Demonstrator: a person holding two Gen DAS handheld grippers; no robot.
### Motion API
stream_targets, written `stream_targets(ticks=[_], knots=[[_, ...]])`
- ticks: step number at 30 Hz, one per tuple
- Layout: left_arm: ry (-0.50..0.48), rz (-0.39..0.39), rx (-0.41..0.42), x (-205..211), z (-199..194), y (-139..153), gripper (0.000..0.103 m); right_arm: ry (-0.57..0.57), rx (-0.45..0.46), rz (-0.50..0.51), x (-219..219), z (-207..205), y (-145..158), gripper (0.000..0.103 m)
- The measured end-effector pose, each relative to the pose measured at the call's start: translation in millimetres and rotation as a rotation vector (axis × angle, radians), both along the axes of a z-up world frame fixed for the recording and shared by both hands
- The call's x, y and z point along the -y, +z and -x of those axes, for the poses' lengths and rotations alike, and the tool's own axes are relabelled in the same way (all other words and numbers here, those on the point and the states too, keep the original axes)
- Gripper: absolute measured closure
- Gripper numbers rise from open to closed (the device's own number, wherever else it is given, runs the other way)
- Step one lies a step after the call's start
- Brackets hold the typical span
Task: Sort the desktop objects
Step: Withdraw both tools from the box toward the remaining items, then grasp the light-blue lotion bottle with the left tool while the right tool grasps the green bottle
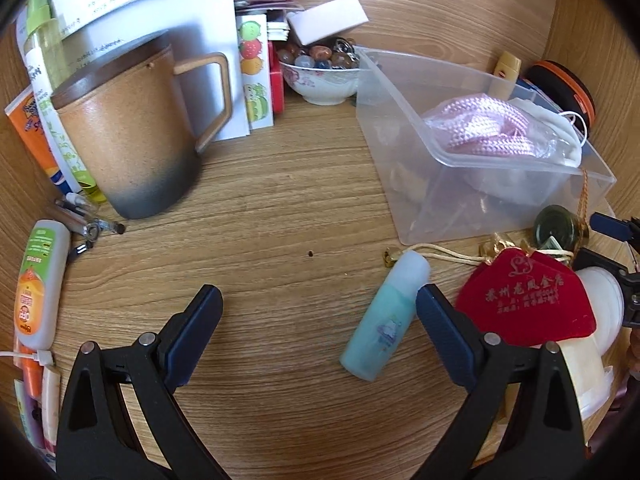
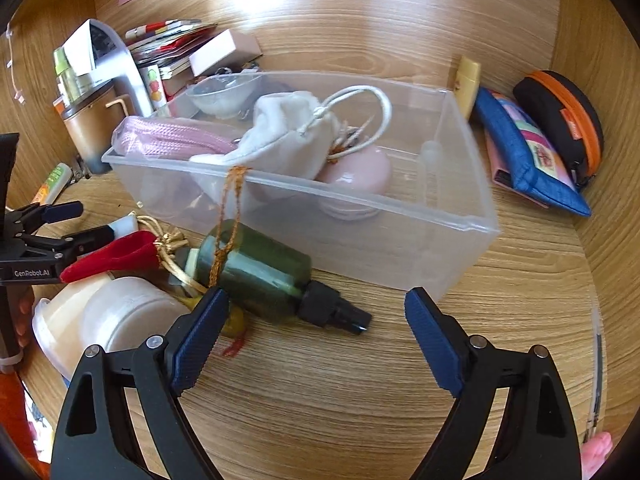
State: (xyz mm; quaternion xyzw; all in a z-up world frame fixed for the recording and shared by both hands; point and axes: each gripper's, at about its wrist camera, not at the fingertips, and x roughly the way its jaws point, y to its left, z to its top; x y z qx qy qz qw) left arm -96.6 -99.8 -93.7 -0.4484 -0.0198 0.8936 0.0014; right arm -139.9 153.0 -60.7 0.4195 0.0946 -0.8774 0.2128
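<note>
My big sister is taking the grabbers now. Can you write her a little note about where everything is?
Left gripper: open, empty, over the desk, with the small teal bottle lying beside its right finger.
Right gripper: open, empty, just in front of the green spray bottle lying on its side.
Clear bin: already holds a white drawstring pouch, a pink rope and a pink round case.
Still out: both bottles, the red pouch and a white jar.
</note>
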Motion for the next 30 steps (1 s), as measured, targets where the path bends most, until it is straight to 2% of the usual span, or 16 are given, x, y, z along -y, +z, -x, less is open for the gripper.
stream_targets(ticks=[4, 7, 10, 14, 17, 22, 26, 30], knots=[[0.006, 0.0, 0.009, 1.4, 3.6, -4.9, 0.004, 0.018, 0.009, 0.015, 5.5, 0.9, 0.3, 0.02], [0.024, 0.029, 0.017, 2.7, 5.7, -8.5, 0.005, 0.033, 0.055, 0.043, 6.8, 6.9, -2.8, 0.02], [0.024, 0.025, 0.016, 3.6, 6.6, -9.4, 0.005, 0.05, 0.087, 0.083, 7.5, 10.8, -5.6, 0.021], [0.026, 0.026, 0.015, 3.2, 8.5, -9.2, 0.007, 0.085, 0.088, 0.097, 11.2, 10.1, -6.1, 0.028], [0.01, 0.038, 0.01, -0.7, 8.8, -8.4, 0.013, 0.109, 0.083, 0.097, 13.9, 7.4, -5.2, 0.037], [-0.018, 0.038, 0.001, -4.1, 10.4, -7.4, 0.022, 0.122, 0.07, 0.1, 14.2, 3.7, -4.0, 0.041], [-0.024, 0.042, -0.008, -8.9, 11.5, -6.2, 0.031, 0.135, 0.077, 0.13, 9.1, 1.3, -2.6, 0.051], [-0.044, 0.041, -0.011, -15.7, 13.1, -3.9, 0.049, 0.134, 0.082, 0.145, 3.8, -2.1, -1.9, 0.056]])
